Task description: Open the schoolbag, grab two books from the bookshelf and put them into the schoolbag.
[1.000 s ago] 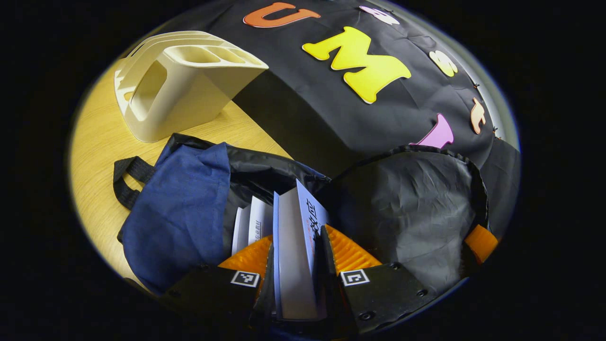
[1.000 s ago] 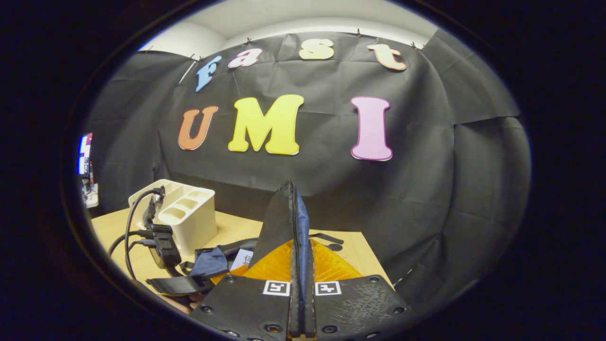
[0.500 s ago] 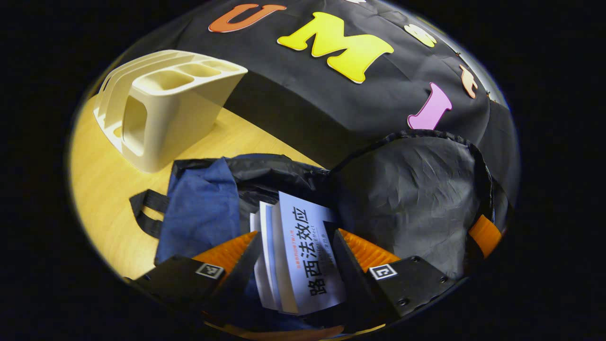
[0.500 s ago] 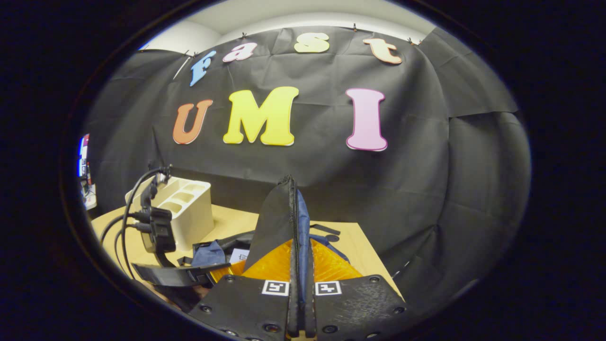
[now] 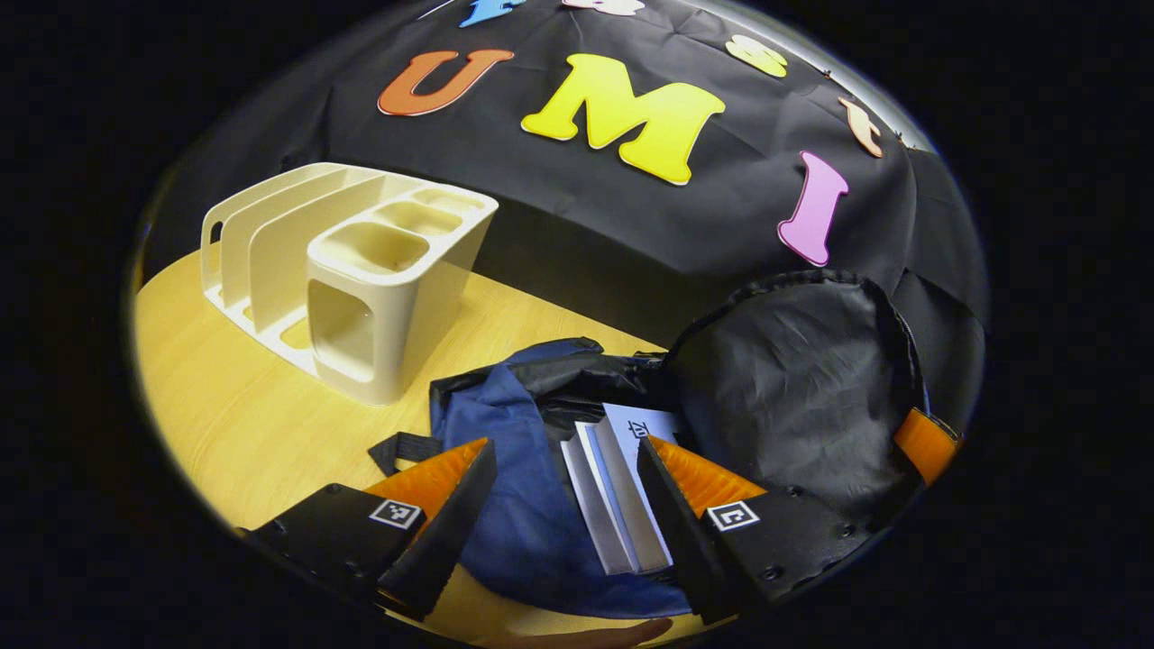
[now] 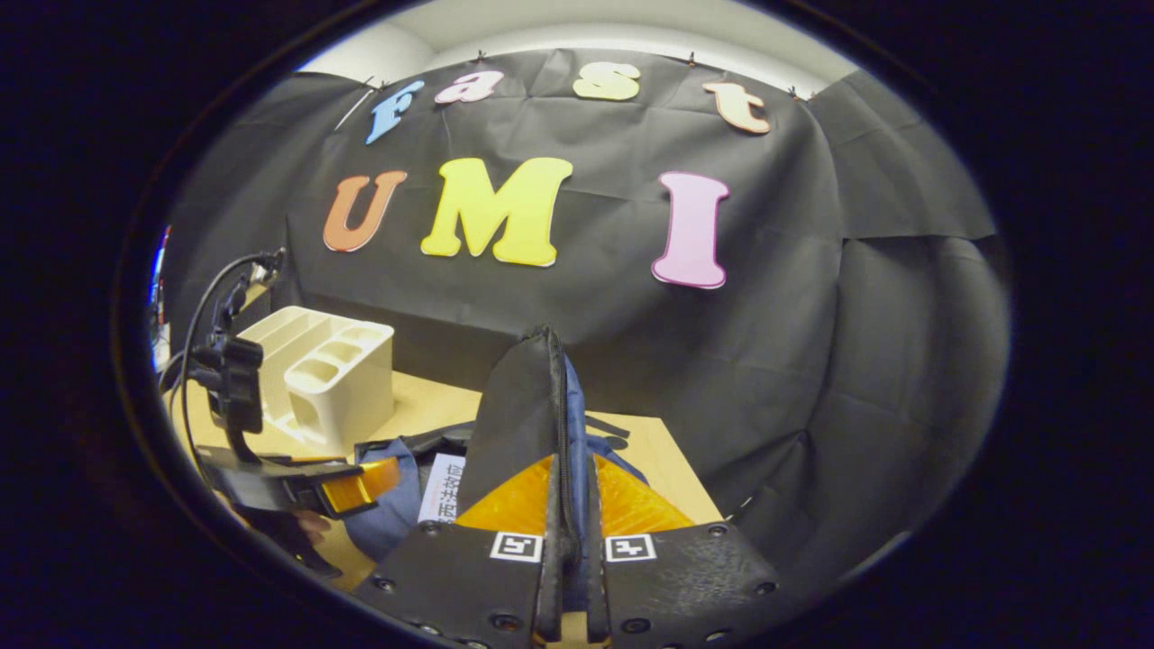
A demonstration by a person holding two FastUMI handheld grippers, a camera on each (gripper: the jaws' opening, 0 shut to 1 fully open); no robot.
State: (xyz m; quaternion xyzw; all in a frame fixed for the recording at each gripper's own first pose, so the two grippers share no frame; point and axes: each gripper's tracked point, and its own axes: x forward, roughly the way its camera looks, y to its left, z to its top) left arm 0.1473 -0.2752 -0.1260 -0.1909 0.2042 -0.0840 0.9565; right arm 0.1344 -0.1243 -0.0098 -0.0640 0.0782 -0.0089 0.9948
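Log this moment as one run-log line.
left gripper: open above bag | right gripper: shut on flap | books: two in schoolbag | bookshelf: emptied

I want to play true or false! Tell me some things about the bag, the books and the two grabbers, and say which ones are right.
1. The left gripper is open, its fingers spread apart. True.
2. The left gripper is squeezing a book. False: the two white-and-blue books lie in the blue and black cloth schoolbag, between the fingers, with gaps on both sides.
3. The right gripper is shut on the schoolbag's black flap, holding it up. True.
4. The cream plastic bookshelf is full of books. False: the slots that show are empty.
5. The bookshelf stands on the light wooden table. True.
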